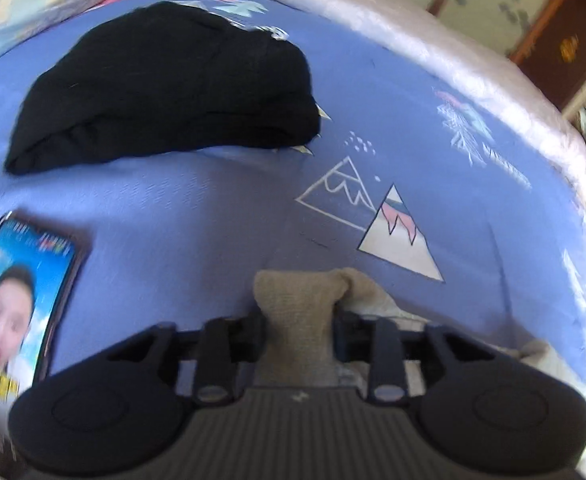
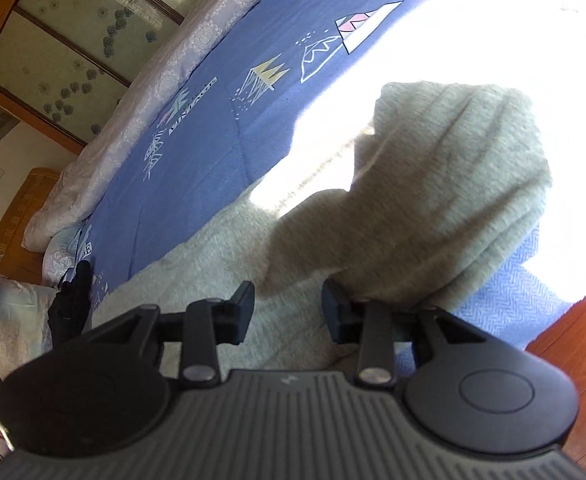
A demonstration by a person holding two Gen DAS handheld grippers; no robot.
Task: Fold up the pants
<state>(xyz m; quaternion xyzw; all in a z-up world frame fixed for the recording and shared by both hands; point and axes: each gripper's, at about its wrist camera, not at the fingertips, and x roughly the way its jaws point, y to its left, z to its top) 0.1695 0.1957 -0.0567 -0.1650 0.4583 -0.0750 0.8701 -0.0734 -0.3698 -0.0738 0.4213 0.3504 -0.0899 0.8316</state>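
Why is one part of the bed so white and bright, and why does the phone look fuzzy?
Right wrist view: sunlight washes out the blue bedspread and part of the beige pants to plain white, with a dark shadow across the pants. Left wrist view: the phone sits at the fisheye edge, blurred and stretched; the black clothing is slightly soft too.

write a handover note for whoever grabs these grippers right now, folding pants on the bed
Left gripper: shut on a bunched fold of the beige knit pants.
Right gripper: jaws apart over the pants; cloth lies between them, but a pinch cannot be confirmed.
Pants: spread on the blue bedsheet, one part already lapped over itself near the bed's edge.
Nearby: folded black garment and a lit phone, both apart from the pants.
Left: finish the fold and flatten it.
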